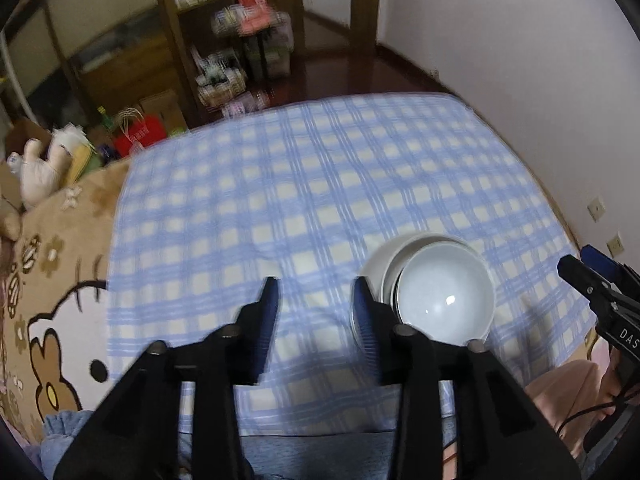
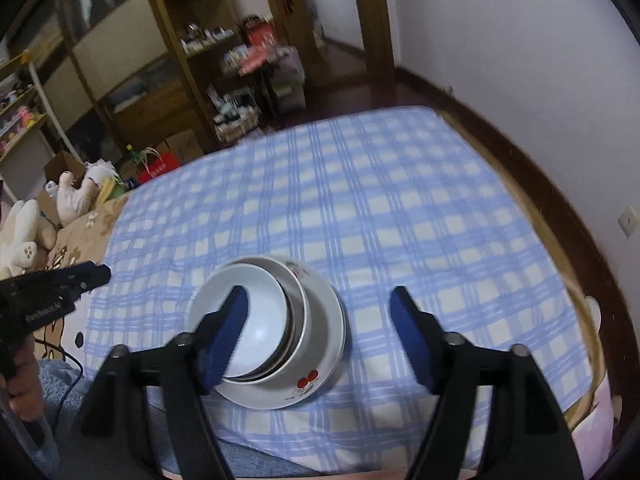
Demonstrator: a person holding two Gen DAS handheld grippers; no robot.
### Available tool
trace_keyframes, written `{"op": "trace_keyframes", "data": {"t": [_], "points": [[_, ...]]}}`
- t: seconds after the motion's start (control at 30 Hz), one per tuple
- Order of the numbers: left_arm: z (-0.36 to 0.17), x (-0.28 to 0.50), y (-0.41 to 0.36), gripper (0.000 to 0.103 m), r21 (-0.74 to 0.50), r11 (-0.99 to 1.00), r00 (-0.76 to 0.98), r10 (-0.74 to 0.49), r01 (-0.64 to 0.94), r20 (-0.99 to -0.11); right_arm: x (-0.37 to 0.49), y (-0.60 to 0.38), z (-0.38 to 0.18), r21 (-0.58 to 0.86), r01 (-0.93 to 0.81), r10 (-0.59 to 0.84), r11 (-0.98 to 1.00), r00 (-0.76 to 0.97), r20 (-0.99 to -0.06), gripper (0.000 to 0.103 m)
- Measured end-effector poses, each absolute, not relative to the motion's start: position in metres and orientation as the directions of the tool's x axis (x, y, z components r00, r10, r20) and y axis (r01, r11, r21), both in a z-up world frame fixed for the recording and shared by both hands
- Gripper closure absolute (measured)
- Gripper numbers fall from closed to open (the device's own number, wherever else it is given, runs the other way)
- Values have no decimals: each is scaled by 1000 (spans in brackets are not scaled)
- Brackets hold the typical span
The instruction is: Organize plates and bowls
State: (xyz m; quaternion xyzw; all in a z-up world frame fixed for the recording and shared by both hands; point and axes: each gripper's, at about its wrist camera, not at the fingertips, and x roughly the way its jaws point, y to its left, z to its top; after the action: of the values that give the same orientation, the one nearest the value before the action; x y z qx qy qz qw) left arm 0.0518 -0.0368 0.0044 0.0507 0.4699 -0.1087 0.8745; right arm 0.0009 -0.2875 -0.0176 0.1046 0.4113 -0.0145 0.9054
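A stack of white bowls (image 2: 264, 312) sits nested on a white plate (image 2: 320, 376) with red cherry prints, on the blue checked cloth. In the left wrist view the top bowl (image 1: 444, 296) lies just right of my left gripper (image 1: 316, 284), which is open above the cloth with nothing between its fingers. My right gripper (image 2: 320, 292) is open wide and raised over the stack. Its left finger (image 2: 228, 328) shows in front of the top bowl and its right finger is over bare cloth. Each gripper shows at the edge of the other's view.
The blue checked cloth (image 1: 280, 200) covers a bed. A brown cartoon blanket (image 1: 60, 280) and plush toys (image 2: 24, 236) lie to the left. A white wall (image 2: 520, 60) runs along the right, and shelves and boxes stand beyond the far edge. A person's hand (image 2: 24, 392) holds the left gripper's handle.
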Motion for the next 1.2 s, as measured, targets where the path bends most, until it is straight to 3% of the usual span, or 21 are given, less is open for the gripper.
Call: {"op": "trace_keyframes", "data": {"t": [0.23, 0.3, 0.5, 0.6, 0.8, 1.03, 1.2], "points": [[43, -2, -17, 16, -63, 969, 648, -209, 240, -732, -34, -283, 6, 171, 91, 50, 981, 735, -676, 1], [48, -19, -15, 10, -45, 974, 705, -193, 224, -682, -46, -281, 10, 173, 83, 47, 981, 768, -639, 0], [38, -62, -18, 5, 59, 975, 827, -147, 213, -542, -78, -269, 14, 164, 54, 48, 985, 827, -560, 0], [27, -76, -22, 4, 74, 973, 843, -149, 217, -517, -92, -261, 14, 154, 39, 48, 987, 850, -525, 0], [12, -84, -17, 4, 23, 976, 839, -174, 217, -515, -108, -248, 8, 96, 29, 22, 995, 871, -491, 0], [-1, -80, -25, 4, 52, 972, 844, -172, 230, -508, -117, -249, -6, 103, 32, 15, 994, 905, -425, 0], [-8, -73, -35, 4, 72, 966, 832, -174, 247, -528, -108, -255, -15, 109, 68, -11, 992, 891, -455, 0]]}}
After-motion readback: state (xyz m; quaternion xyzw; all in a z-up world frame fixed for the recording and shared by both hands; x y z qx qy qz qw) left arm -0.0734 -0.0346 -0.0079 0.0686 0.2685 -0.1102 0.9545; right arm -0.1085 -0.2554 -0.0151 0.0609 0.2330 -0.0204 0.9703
